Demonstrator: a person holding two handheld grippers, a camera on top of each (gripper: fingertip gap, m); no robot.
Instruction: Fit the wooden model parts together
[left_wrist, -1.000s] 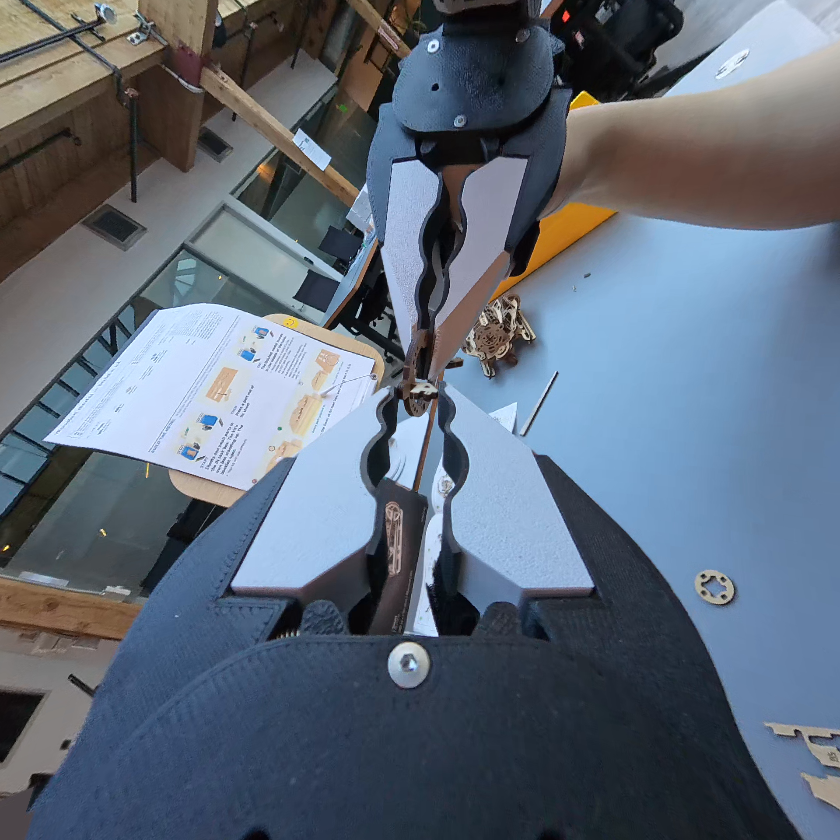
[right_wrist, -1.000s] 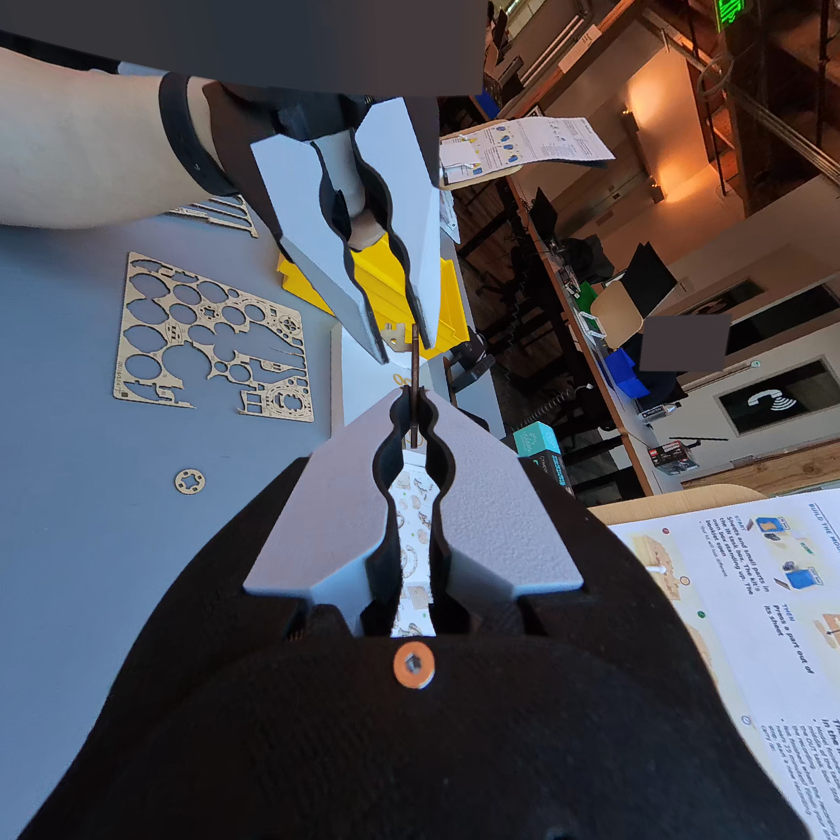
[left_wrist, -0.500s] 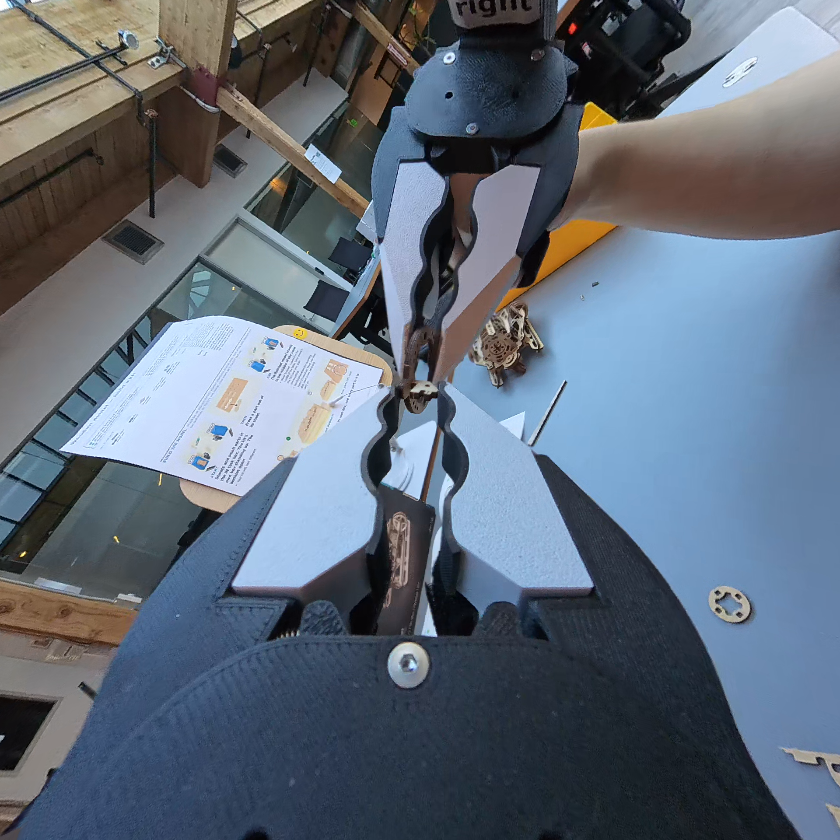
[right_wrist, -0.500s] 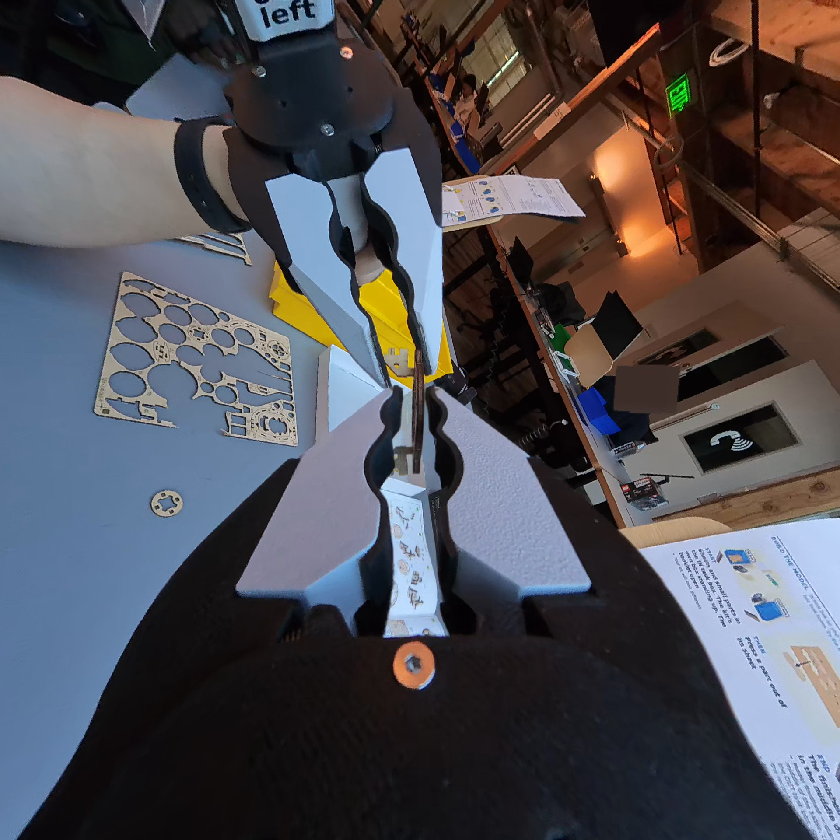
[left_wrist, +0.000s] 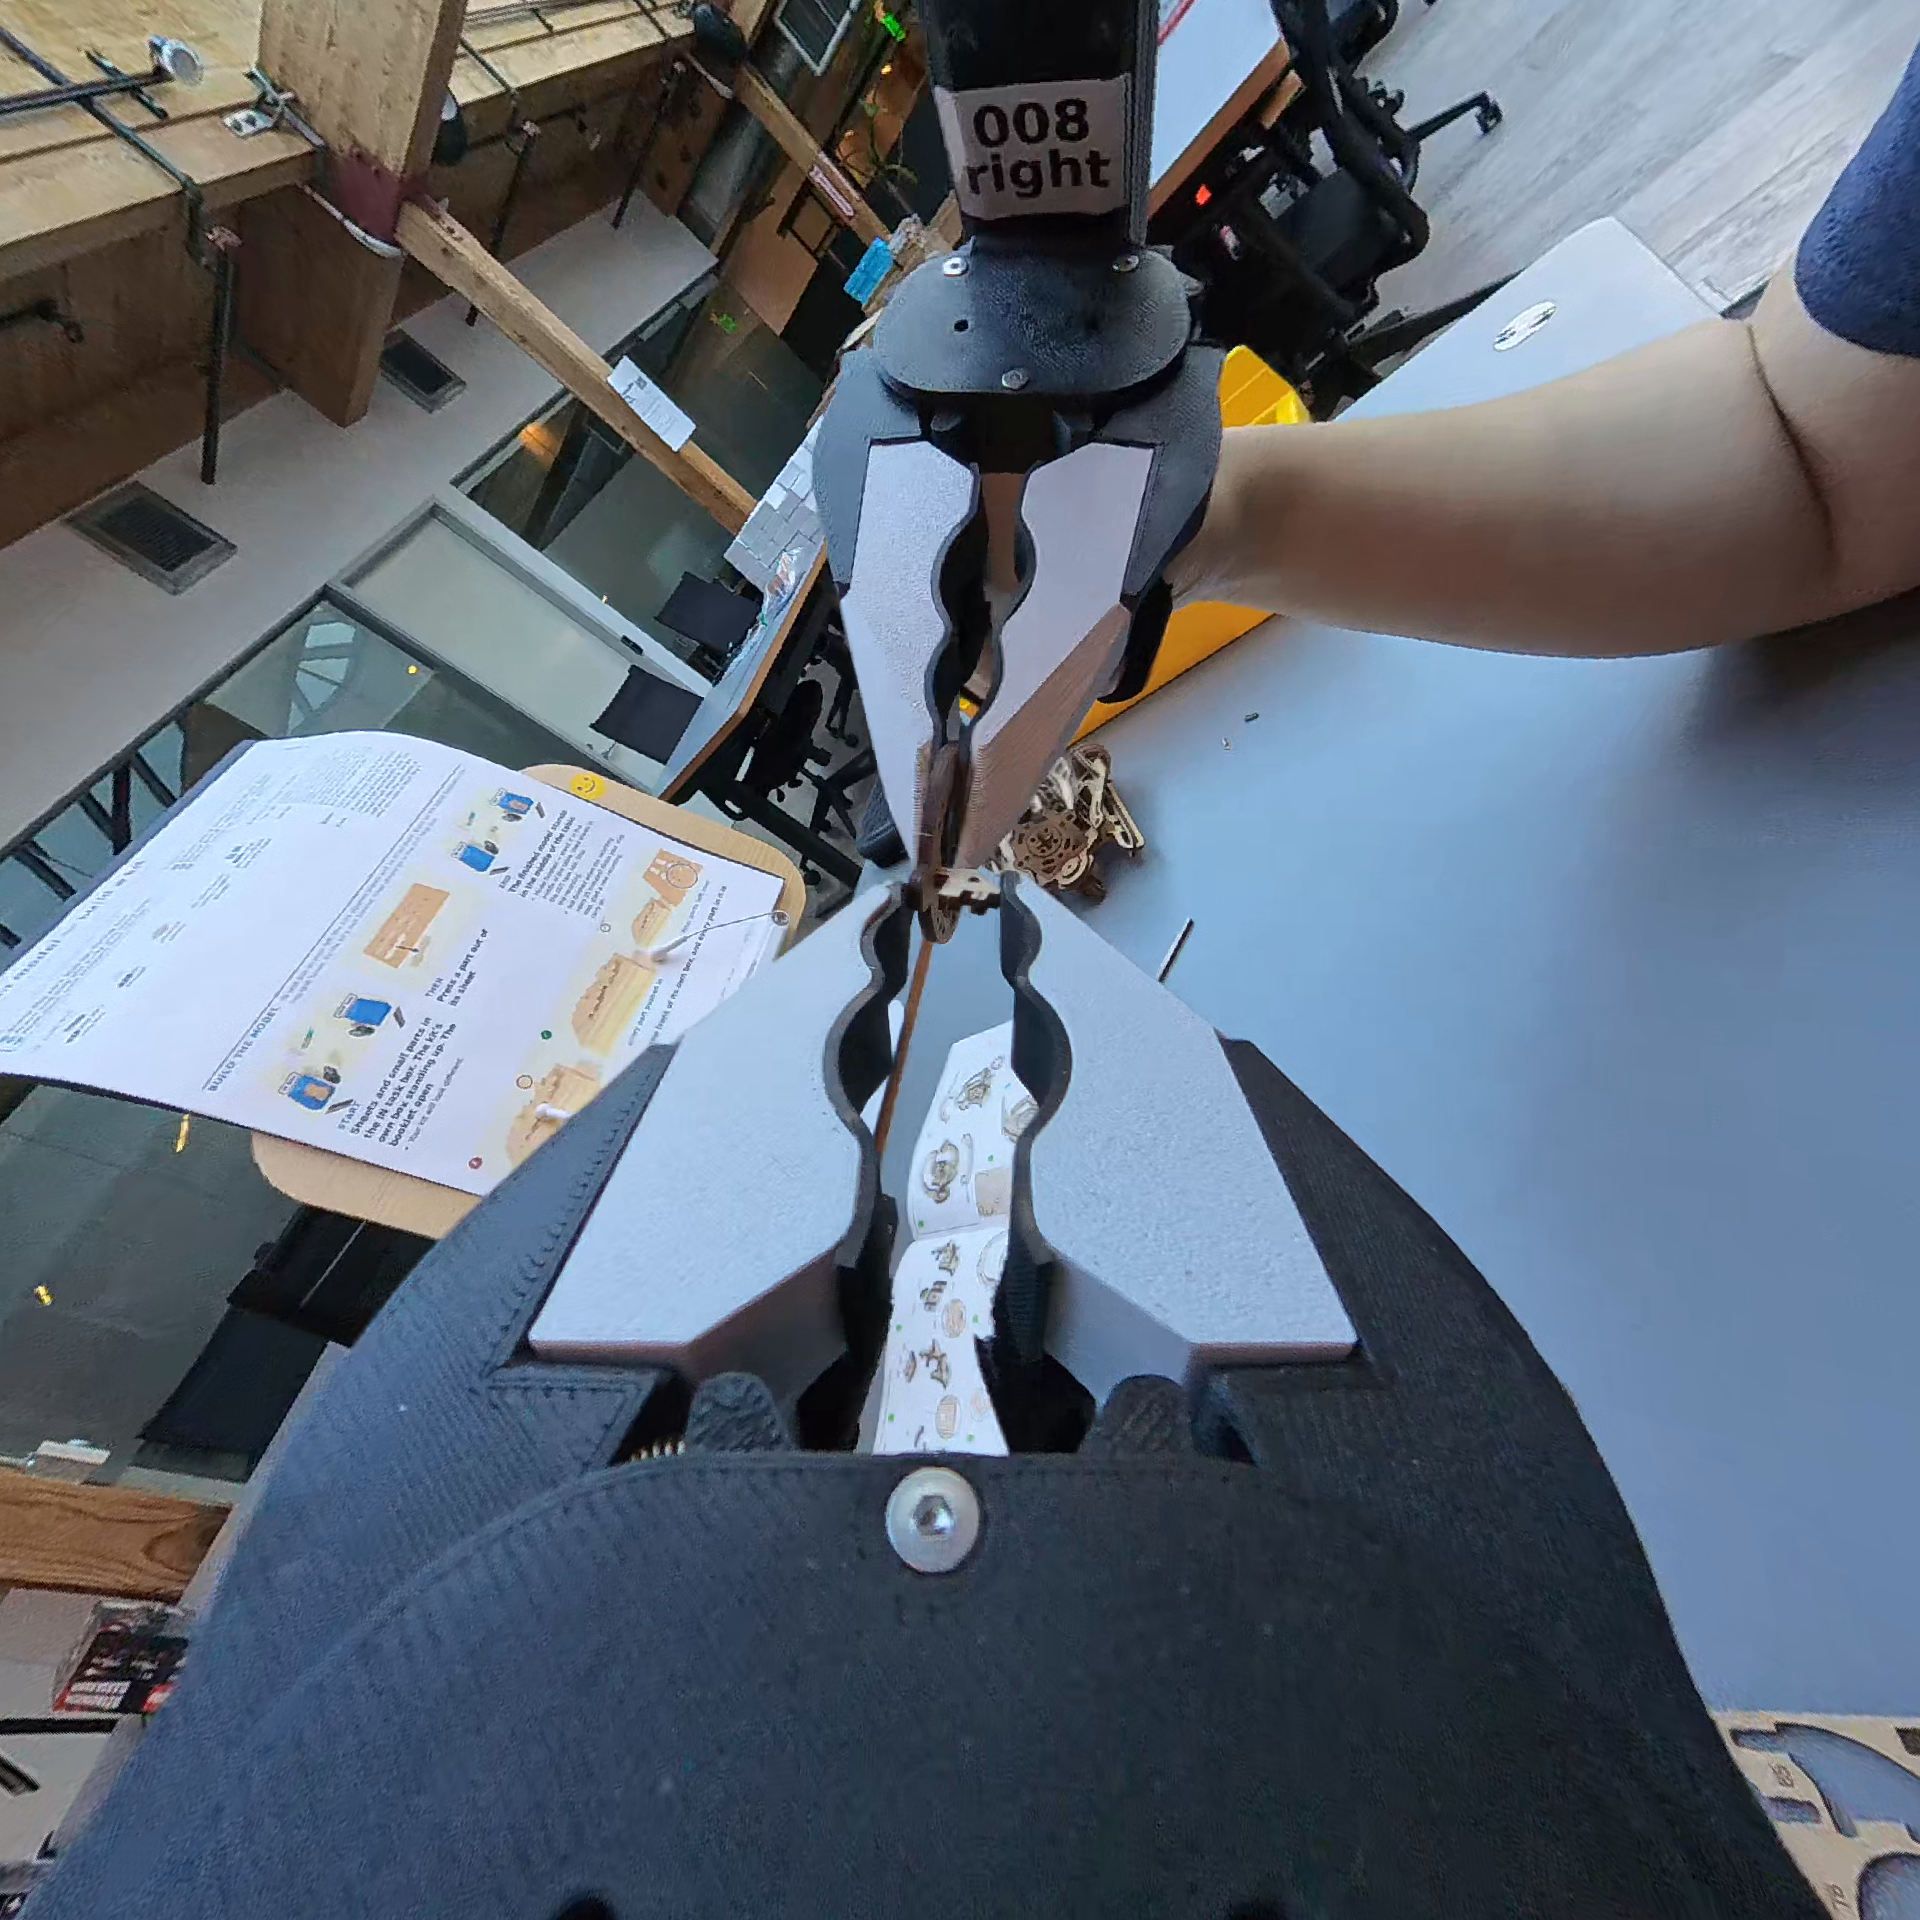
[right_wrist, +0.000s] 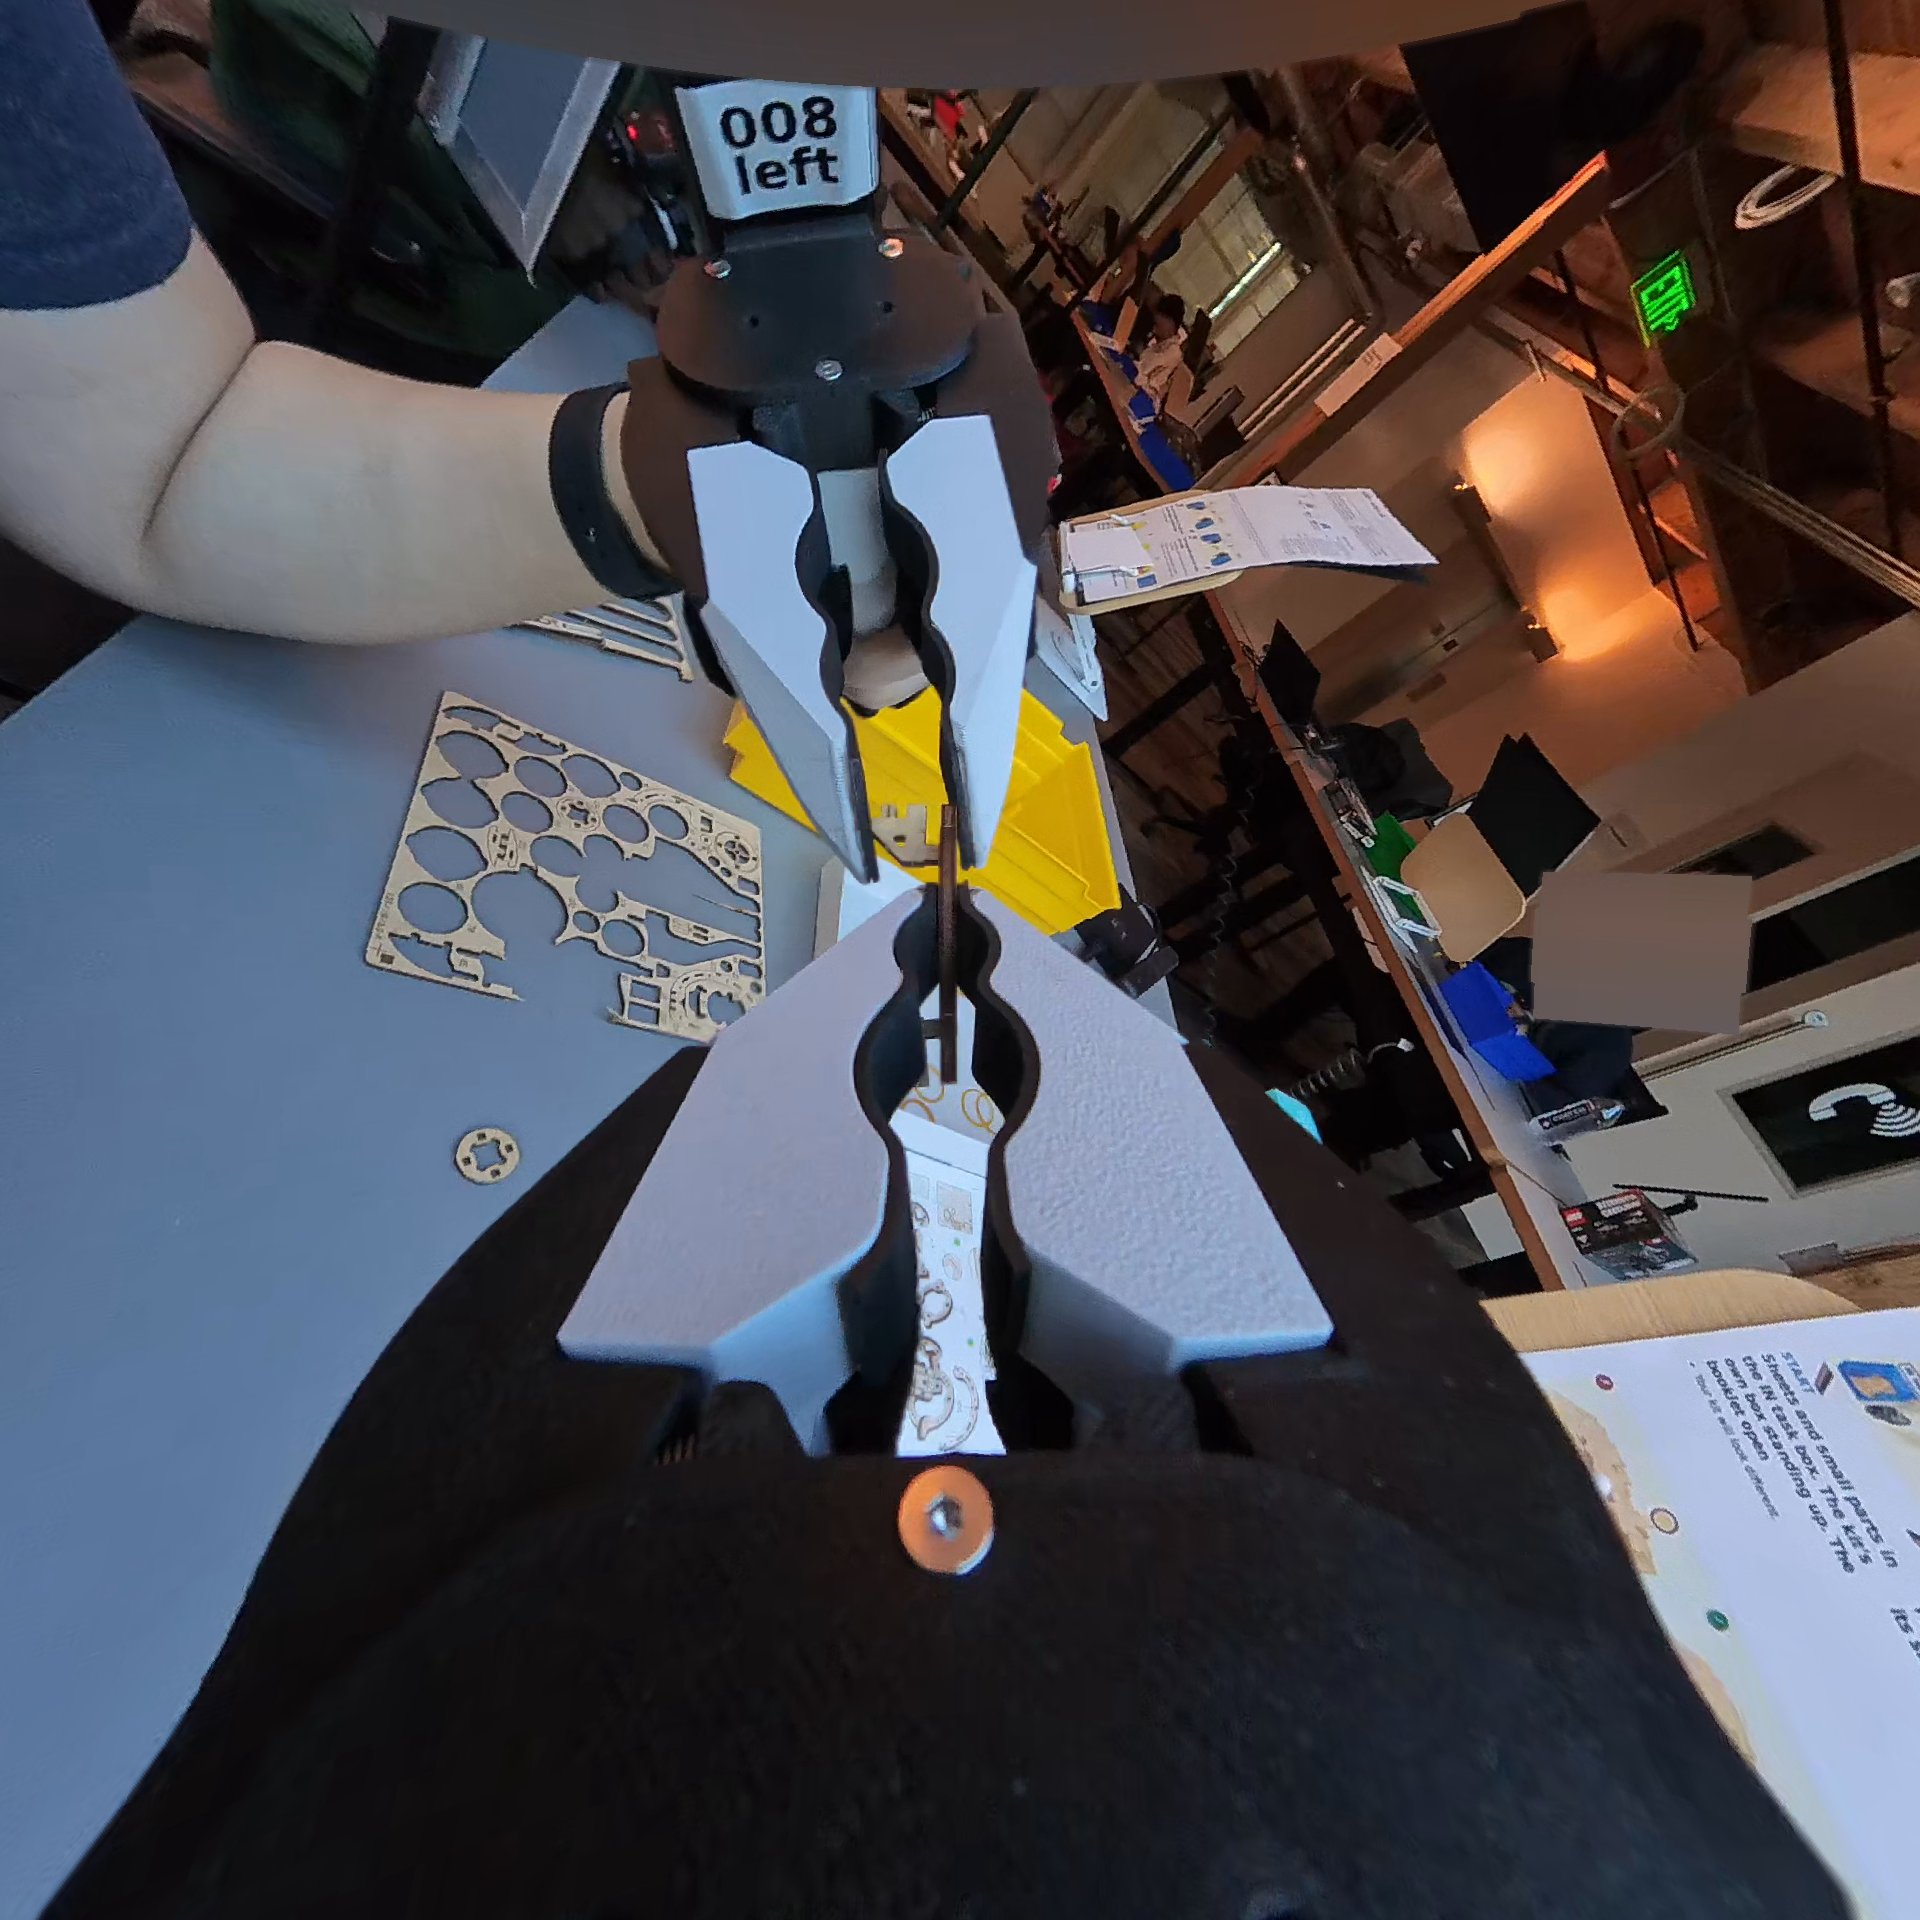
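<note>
My left gripper (left_wrist: 954, 896) is shut on a small pale notched wooden piece (left_wrist: 961, 886). My right gripper (right_wrist: 948, 902) is shut on a thin dark flat wooden part (right_wrist: 948, 940), seen edge-on. The two grippers point at each other tip to tip above the grey table (left_wrist: 1507, 1039). The small piece (right_wrist: 902, 831) meets the top end of the flat part between the left gripper (right_wrist: 914, 847) tips. In the left wrist view the right gripper (left_wrist: 943, 844) holds the flat part (left_wrist: 940, 800) down onto the small piece. How the joint sits is hidden by the fingers.
A punched-out plywood sheet (right_wrist: 566, 862) and a loose wooden ring (right_wrist: 486, 1155) lie on the table. A yellow bin (right_wrist: 1039, 821) stands behind. A built wooden model (left_wrist: 1070, 831), an open booklet (left_wrist: 956, 1195) and an instruction sheet on a clipboard (left_wrist: 395, 956) are nearby. Forearms reach in from the sides. The tips of both grippers are at nearly the same place.
Both grippers have tilted and drawn slightly apart, so each view shows more of the other gripper's body. The two wooden parts have stayed in contact at the tips and both grips hold.
</note>
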